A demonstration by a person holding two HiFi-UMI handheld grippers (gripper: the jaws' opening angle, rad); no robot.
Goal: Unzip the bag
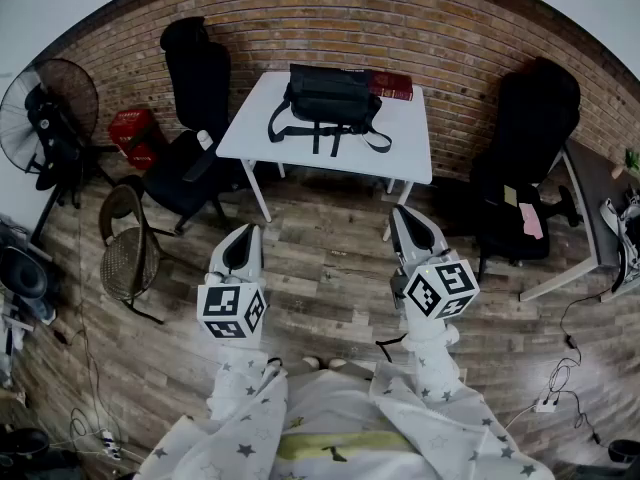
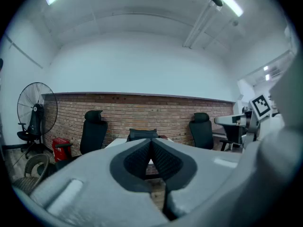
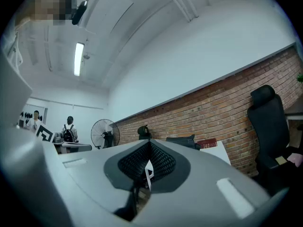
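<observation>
Ground comes first: plank-patterned wooden floor lies between me and the white rectangular bench by the far red-brick wall, so I judge the step in hand is the approach. The soft black fabric bag sits toward the bench's far edge, straps trailing toward me, with a dark red book just beside its right end. My left hand-held gripper and right hand-held gripper are both pressed together, empty and level, well short of the bench. I should walk close, steady the limp cloth with one, and save the other's ribbed black pads for the zipper pull, too small to make out.
</observation>
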